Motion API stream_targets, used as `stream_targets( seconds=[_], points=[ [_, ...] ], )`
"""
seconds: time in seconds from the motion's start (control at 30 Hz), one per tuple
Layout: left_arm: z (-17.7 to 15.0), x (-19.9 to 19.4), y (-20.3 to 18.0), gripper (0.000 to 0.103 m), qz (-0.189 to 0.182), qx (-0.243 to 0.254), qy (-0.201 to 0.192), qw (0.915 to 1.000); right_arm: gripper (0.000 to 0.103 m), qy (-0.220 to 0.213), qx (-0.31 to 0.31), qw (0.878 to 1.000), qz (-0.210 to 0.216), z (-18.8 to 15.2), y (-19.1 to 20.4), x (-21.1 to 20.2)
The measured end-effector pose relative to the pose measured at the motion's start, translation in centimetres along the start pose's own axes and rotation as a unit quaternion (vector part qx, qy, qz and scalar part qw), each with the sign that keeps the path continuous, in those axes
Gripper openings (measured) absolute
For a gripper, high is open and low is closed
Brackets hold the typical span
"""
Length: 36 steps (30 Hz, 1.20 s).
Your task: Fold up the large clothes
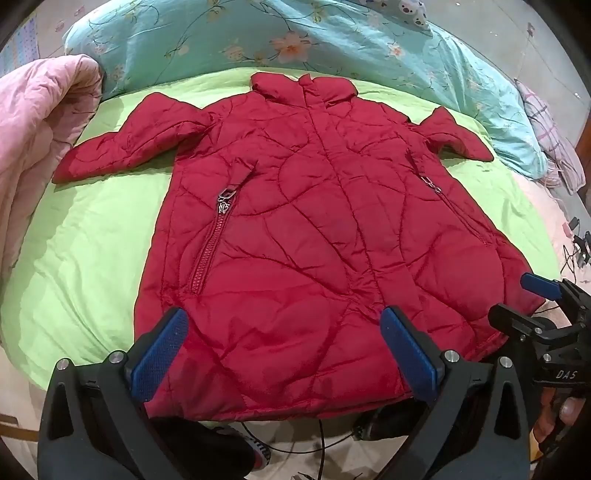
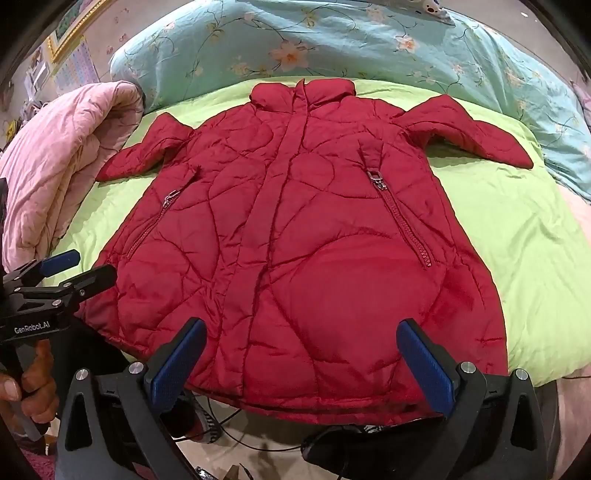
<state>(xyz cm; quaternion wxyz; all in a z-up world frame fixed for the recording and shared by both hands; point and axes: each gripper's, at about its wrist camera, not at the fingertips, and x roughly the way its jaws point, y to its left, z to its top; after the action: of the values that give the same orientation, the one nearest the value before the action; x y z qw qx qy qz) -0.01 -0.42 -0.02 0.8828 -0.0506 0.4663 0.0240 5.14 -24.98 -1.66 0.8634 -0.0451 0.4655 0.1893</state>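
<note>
A red quilted jacket [image 1: 295,221] lies spread flat, front up, on a green sheet [image 1: 92,240], collar far, hem near, both sleeves out sideways. My left gripper [image 1: 284,332] is open and empty, hovering over the hem's left part. My right gripper [image 2: 301,347] is open and empty over the hem's right part. The jacket [image 2: 314,229] fills the right wrist view on the green sheet [image 2: 517,240]. The right gripper also shows at the right edge of the left wrist view [image 1: 532,299]; the left gripper shows at the left edge of the right wrist view [image 2: 74,271].
A pink quilt [image 1: 37,129] is bunched at the left. A teal floral duvet [image 1: 258,33] lies behind the collar. Cables and shoes [image 2: 207,424] lie on the floor below the bed's near edge.
</note>
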Motion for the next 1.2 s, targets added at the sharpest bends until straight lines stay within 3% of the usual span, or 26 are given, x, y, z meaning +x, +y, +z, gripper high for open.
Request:
stream_targets(
  seconds=[1.2],
  points=[
    [0.62, -0.27, 0.09, 0.103, -0.003, 0.002, 0.001, 1.0000, 0.103, -0.004, 0.001, 1.000, 0.007, 0.45, -0.21, 0.14]
  ],
)
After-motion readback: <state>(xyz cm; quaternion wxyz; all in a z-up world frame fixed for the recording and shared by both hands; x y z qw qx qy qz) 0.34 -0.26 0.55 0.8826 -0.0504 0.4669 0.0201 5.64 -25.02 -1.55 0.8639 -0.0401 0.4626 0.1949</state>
